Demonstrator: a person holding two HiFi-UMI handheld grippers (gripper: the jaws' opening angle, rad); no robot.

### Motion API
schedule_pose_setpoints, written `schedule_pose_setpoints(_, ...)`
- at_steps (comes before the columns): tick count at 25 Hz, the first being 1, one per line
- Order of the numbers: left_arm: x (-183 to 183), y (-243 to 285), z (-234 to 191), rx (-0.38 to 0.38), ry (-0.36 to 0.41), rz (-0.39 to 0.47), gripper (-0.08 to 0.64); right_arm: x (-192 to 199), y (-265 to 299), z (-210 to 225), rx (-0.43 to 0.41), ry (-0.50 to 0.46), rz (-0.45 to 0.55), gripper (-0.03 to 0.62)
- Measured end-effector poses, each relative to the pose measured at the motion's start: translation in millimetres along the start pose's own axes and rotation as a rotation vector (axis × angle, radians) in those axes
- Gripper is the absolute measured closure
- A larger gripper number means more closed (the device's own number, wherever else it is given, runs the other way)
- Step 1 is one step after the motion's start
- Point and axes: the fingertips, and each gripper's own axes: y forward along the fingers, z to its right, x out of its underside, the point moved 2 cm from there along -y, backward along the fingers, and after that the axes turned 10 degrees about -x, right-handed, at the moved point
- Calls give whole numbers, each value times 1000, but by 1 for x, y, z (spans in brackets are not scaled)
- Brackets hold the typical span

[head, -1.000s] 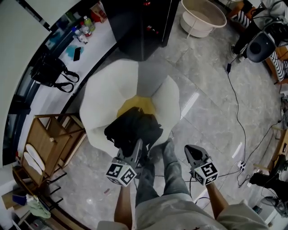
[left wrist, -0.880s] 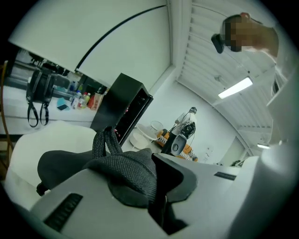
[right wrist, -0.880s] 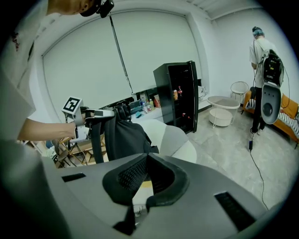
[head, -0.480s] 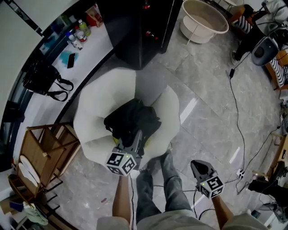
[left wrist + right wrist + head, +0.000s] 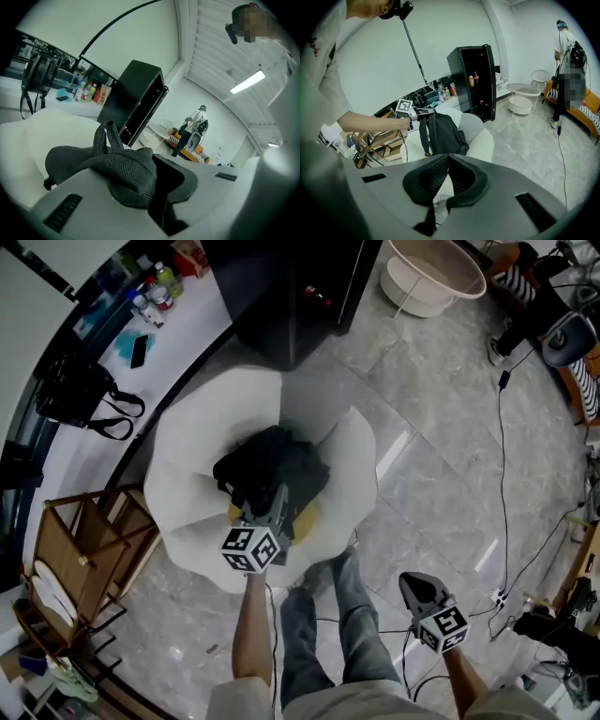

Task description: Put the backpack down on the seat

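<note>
Grey stone floor (image 5: 441,427), white petal-backed seat (image 5: 187,456). The left hand-held gripper (image 5: 274,510) is clamped on the webbing strap (image 5: 126,173) of the black backpack (image 5: 272,470), which hangs over the seat's centre. Judged soft and floppy: hold it by the webbing. The right hand-held gripper (image 5: 417,585) is closed and empty.

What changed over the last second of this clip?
The left gripper, shut on the strap, carried the backpack forward and down, from the armchair's front edge to over its seat, so it now hides most of the yellow cushion. Whether it rests there yet is unclear; nothing was let go. The right gripper stayed shut and empty beside the person's right leg.
</note>
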Motion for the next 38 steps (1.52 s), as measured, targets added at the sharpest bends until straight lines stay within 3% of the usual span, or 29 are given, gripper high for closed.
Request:
schedule_pose_setpoints(4,7,-2,-13,-3,12,-7,508,5,4,-12,-24,11,1,565)
schedule_pose_setpoints(7,11,-3,-17,-13,63,-17,490,2,7,-18,-39,-1,17,565)
schedule_pose_setpoints(10,20,-6,-13,12,96,-48,303,3,7,-24,-48,-3,18,565)
schedule_pose_setpoints(11,22,-7,-14,11,96,-54,293,3,7,-25,-50,-5,17,565)
schedule_pose_setpoints(26,41,-68,-65,-200,56,-66,288,-3,13,-43,-85,-14,26,565)
schedule_pose_setpoints(38,25,-87,-20,-118,64,-23,288,-16,9,-59,-74,-35,70,565)
